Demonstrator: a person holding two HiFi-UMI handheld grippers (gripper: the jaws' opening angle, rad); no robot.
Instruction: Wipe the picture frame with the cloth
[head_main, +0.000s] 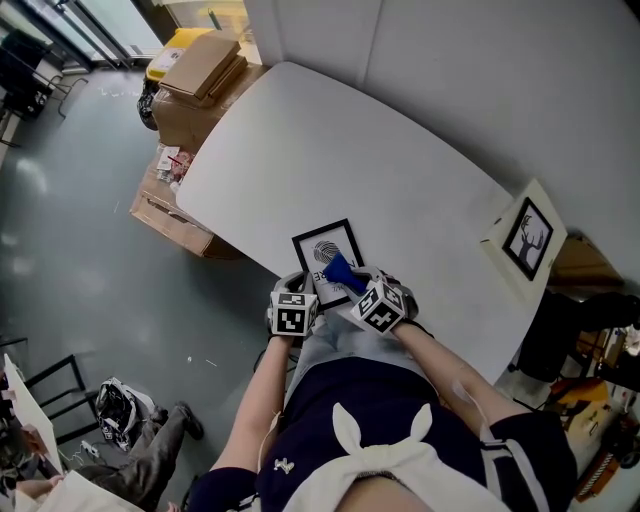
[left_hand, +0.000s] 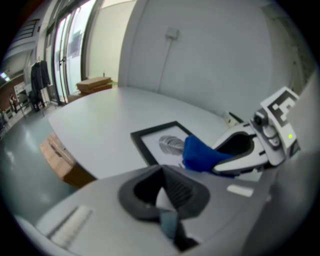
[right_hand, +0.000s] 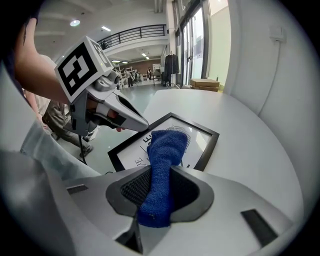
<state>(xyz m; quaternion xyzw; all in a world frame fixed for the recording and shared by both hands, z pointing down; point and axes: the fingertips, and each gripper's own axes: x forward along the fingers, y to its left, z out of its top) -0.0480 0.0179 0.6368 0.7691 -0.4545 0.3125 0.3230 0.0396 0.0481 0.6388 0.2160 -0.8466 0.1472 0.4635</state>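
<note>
- The picture frame, black-rimmed with a pale print under its glass, lies flat at the near edge of the white desk, right in front of the person.
- The right gripper has its jaws closed on a blue cloth, which is pinched between the two dark pads and sticks out ahead of them.
- The free end of the cloth droops onto the frame and touches the glass on the half nearer the person.
- In the head view the cloth shows as a blue patch over the frame's near right part, with the right gripper just behind it at the desk's near edge.
- The left gripper has its jaws drawn together; I can make out nothing held between them.
- In the right gripper view the left gripper's tip hangs over the frame's near left corner. Whether it touches the rim cannot be told.
- The two grippers sit close side by side at the near edge, one at each near corner of the frame.
- A second frame, with a dark tree picture, stands at the desk's right edge, well apart from the first.
- Cardboard boxes are stacked on the floor beyond the desk's far left edge.
</note>
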